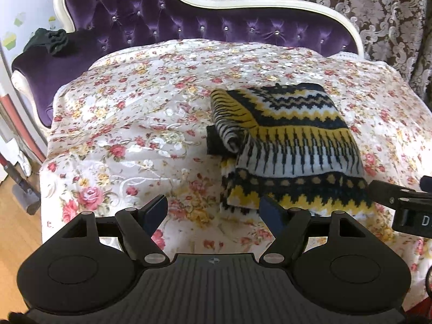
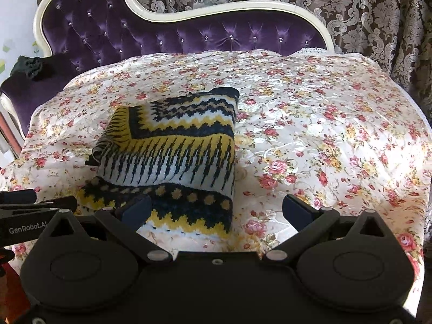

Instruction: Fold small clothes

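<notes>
— Where's the sweater?

— The patterned knit sweater [image 1: 289, 145], yellow, navy and white, lies folded in a thick bundle on the floral bedspread [image 1: 129, 124], in front of the purple tufted headboard [image 1: 151, 21].

— And the grippers?

— The left gripper [image 1: 213, 213] has its jaws spread wide, holding nothing, just short of the sweater's near hem. The right gripper [image 2: 216, 210] is spread too and empty, its left finger overlapping the hem in view.
</notes>
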### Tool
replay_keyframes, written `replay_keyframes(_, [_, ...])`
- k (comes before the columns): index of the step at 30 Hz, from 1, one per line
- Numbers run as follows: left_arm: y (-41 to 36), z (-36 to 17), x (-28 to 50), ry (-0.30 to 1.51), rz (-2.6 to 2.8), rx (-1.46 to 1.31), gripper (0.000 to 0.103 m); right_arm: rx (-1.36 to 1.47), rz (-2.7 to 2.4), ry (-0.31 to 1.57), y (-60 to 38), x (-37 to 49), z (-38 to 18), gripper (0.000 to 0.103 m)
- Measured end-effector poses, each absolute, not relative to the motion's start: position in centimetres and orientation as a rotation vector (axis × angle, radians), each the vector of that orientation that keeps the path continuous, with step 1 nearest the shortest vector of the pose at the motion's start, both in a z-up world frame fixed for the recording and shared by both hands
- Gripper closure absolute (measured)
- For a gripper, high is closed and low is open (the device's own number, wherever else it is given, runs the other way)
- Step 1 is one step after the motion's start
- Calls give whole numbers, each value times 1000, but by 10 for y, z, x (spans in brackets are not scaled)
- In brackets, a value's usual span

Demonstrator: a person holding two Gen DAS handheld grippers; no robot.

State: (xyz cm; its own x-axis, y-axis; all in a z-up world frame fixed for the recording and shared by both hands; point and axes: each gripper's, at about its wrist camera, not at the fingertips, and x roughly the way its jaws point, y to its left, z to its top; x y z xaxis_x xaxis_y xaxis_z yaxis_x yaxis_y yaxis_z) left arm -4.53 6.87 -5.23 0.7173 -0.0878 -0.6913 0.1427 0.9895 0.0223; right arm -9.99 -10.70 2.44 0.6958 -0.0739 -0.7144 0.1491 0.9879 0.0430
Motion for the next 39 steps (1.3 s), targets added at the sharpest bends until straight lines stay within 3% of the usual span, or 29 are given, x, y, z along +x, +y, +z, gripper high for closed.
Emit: replay_keyframes(39, [64,-58,-51,836,-133,101,30,73,-148,809,-103,-111,24,0])
